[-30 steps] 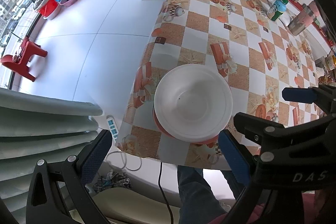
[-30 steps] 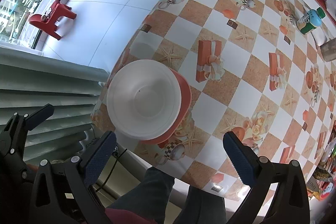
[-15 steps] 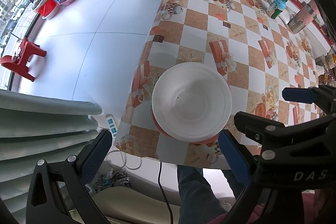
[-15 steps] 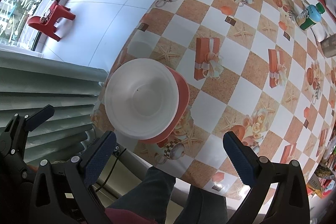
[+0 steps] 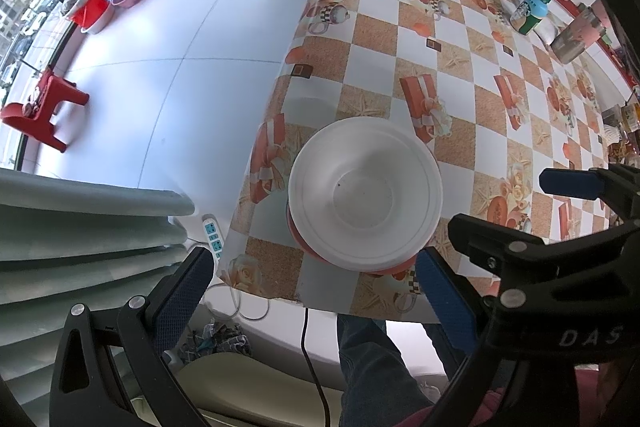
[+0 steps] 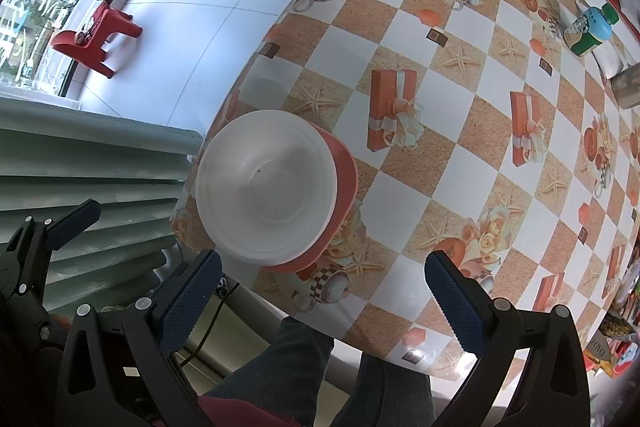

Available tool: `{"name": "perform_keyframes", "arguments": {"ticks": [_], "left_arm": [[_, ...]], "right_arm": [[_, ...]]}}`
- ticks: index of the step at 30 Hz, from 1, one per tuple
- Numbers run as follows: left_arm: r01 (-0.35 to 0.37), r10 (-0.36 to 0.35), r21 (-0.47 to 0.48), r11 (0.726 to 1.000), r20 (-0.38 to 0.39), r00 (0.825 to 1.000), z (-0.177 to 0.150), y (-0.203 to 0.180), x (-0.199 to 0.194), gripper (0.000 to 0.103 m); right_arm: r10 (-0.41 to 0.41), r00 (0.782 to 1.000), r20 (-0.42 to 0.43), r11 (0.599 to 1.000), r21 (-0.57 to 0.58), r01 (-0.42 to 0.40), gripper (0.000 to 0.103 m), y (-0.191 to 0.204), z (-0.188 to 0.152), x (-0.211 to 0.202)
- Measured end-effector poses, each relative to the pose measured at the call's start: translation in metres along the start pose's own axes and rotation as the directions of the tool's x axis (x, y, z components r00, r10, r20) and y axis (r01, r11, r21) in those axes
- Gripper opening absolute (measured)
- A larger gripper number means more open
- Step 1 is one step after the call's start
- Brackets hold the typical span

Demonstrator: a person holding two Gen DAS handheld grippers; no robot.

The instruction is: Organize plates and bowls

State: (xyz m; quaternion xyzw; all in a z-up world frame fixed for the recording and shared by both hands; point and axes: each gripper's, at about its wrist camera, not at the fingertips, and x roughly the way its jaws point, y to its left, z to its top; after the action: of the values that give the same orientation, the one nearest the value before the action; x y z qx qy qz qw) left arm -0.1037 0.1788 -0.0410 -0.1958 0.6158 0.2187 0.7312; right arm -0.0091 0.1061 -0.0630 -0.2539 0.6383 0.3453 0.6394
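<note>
Apparently empty white bowl nested in red bowl; both claws agape.

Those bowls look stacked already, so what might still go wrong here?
The white bowl sits nested in the red bowl, and the stack stands close to the table's near edge, so a nudge might tip it toward the floor. Both tools, left and right, hang open and hold nothing; a careless pass could clip the rim. A cord dangles below the edge and might snag.
</note>
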Motion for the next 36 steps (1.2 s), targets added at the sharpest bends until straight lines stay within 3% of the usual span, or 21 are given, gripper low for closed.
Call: {"name": "perform_keyframes", "arguments": {"ticks": [9, 19, 26, 36], "left_arm": [[-0.008, 0.008, 0.006, 1.0, -0.009, 1.0, 0.002, -0.001, 0.002, 0.101], [-0.088, 0.089, 0.022, 0.996, -0.04, 0.995, 0.009, 0.008, 0.027, 0.101], [-0.074, 0.075, 0.013, 0.997, -0.099, 0.992, 0.009, 0.007, 0.046, 0.101], [-0.085, 0.088, 0.032, 0.996, -0.121, 0.989, 0.009, 0.0, 0.052, 0.101]], "right_arm": [[0.002, 1.0, -0.014, 1.0, 0.008, -0.002, 0.102, -0.004, -0.001, 0.006], [-0.017, 0.999, -0.033, 1.0, 0.015, 0.017, 0.102, -0.009, 0.007, 0.019], [-0.011, 0.998, -0.056, 1.0, 0.027, 0.013, 0.102, -0.013, 0.008, 0.027], [0.01, 0.997, -0.071, 1.0, 0.029, -0.008, 0.102, -0.013, 0.011, 0.036]]}}
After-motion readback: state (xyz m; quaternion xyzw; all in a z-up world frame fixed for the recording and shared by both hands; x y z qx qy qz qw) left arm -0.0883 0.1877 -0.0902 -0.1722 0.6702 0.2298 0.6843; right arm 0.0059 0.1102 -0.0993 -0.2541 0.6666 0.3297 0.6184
